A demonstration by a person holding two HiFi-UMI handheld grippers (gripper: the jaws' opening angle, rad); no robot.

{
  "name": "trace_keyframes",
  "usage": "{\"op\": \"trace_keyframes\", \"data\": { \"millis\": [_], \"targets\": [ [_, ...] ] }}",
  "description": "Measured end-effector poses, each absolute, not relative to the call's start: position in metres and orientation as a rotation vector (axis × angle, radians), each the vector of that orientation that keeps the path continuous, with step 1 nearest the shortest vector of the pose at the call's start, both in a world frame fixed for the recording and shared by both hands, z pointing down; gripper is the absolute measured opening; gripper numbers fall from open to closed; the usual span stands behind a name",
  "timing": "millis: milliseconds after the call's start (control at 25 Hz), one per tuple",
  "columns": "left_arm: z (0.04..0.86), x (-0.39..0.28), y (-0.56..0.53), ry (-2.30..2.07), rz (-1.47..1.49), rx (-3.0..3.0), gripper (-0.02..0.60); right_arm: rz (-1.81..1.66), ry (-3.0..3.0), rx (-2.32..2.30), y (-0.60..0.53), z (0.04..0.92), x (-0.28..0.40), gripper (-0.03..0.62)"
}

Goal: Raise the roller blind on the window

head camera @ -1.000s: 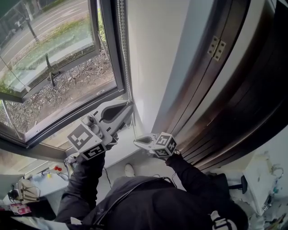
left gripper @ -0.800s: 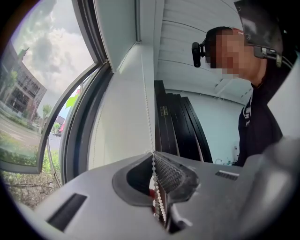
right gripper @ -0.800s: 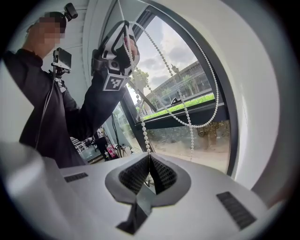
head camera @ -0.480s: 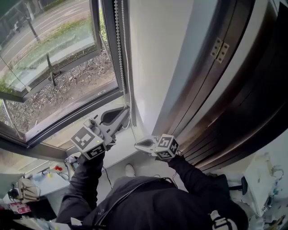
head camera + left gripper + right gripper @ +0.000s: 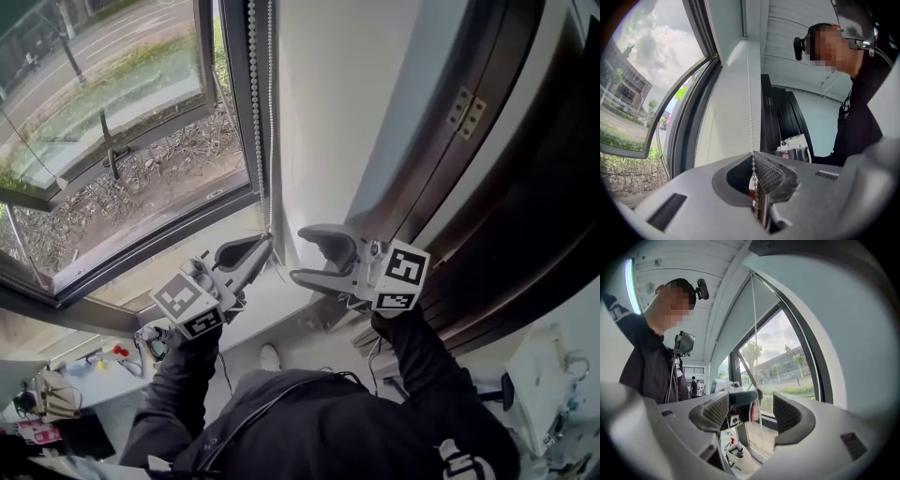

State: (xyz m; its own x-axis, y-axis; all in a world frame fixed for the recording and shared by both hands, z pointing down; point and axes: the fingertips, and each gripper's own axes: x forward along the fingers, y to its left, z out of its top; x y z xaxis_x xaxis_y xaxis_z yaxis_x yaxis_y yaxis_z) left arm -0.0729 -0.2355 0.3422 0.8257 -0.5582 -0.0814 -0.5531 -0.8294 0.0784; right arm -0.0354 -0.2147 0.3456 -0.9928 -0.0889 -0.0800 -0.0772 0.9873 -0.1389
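- Roller blind's bead chain [image 5: 253, 94] hangs down the right edge of the window frame [image 5: 232, 141], just beside the white wall [image 5: 323, 112].
- Left gripper [image 5: 261, 246] sits low at the frame's bottom right corner, its jaws clamped tight on the chain [image 5: 751, 117].
- Right gripper [image 5: 302, 253], just beside it, has just been opening its jaws. They now stand wide, and a chain strand [image 5: 758, 380] runs between them untouched.
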Motion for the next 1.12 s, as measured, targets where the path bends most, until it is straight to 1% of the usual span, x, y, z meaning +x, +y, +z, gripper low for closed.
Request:
{"op": "trace_keyframes", "data": {
  "millis": [160, 320, 440, 560, 680, 760, 800, 840, 880, 1000, 1120],
  "targets": [
    [0.359, -0.071, -0.230, -0.891, -0.144, 2.926, 0.011, -0.114, 2.982, -0.107, -0.226, 0.276, -0.050, 0.291],
    [0.393, -0.062, -0.223, -0.887, -0.037, 2.894, 0.011, -0.112, 2.974, -0.068, -0.236, 0.251, -0.065, 0.283],
    [0.442, -0.055, -0.213, -0.851, 0.053, 2.848, 0.011, -0.099, 2.982, -0.078, -0.241, 0.242, -0.070, 0.207],
    [0.495, -0.053, -0.201, -0.816, 0.101, 2.801, 0.011, -0.101, 2.999, -0.097, -0.246, 0.241, -0.071, 0.189],
    [0.532, -0.050, -0.189, -0.797, 0.127, 2.753, 0.012, -0.089, 3.011, -0.097, -0.246, 0.238, -0.072, 0.139],
    [0.549, -0.049, -0.182, -0.792, 0.157, 2.730, 0.012, -0.084, 3.012, -0.088, -0.245, 0.233, -0.072, 0.119],
    [0.557, -0.048, -0.178, -0.788, 0.175, 2.719, 0.012, -0.081, 3.014, -0.082, -0.244, 0.229, -0.073, 0.090],
    [0.566, -0.047, -0.174, -0.782, 0.186, 2.706, 0.012, -0.076, 3.020, -0.078, -0.243, 0.227, -0.074, 0.043],
    [0.574, -0.046, -0.169, -0.774, 0.189, 2.692, 0.012, -0.068, 3.030, -0.077, -0.241, 0.226, -0.075, 0.021],
    [0.588, -0.044, -0.153, -0.755, 0.168, 2.692, 0.014, -0.040, 3.048, -0.062, -0.234, 0.226, -0.079, 0.015],
    [0.584, -0.046, -0.145, -0.792, 0.140, 2.736, 0.017, 0.007, 3.059, -0.084, -0.231, 0.227, -0.079, 0.012]
  ]
}}
